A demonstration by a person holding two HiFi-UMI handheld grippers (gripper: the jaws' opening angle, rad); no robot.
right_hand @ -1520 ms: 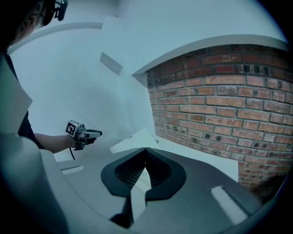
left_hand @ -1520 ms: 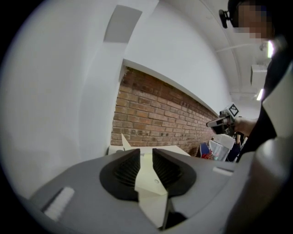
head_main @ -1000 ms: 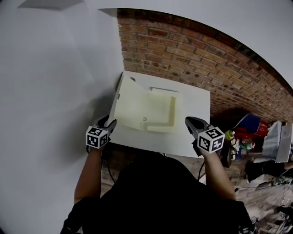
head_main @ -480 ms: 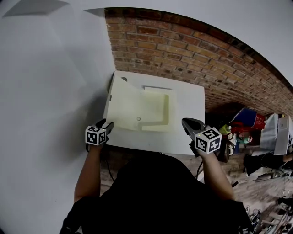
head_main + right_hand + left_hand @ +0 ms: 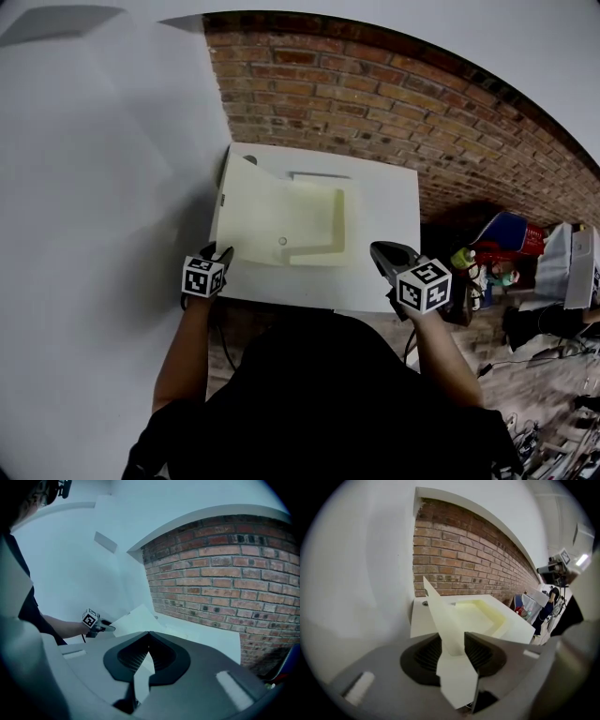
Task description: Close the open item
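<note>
A white box-shaped unit (image 5: 389, 202) stands against the brick wall, with a cream recess (image 5: 485, 613) in its top. Its thin cream lid (image 5: 277, 220) is raised at a tilt along the left side and shows edge-on as the lid (image 5: 440, 613) in the left gripper view. My left gripper (image 5: 223, 251) is at the lid's front left corner. The lid's edge lies between the pads of the left gripper (image 5: 452, 644), whose jaws are closing on it. My right gripper (image 5: 378, 249) hovers at the unit's front right edge, shut and empty; in its own view the right gripper (image 5: 149, 633) has its tips together.
A white wall (image 5: 103, 187) runs close along the left of the unit and a brick wall (image 5: 375, 94) behind it. On the floor to the right lies clutter, with a red and blue bag (image 5: 506, 234) and a bottle (image 5: 461, 257).
The cream lid looks narrower from above than a second ago, so it has swung. My left gripper has stayed at the lid's corner, and the right gripper has hardly moved.
</note>
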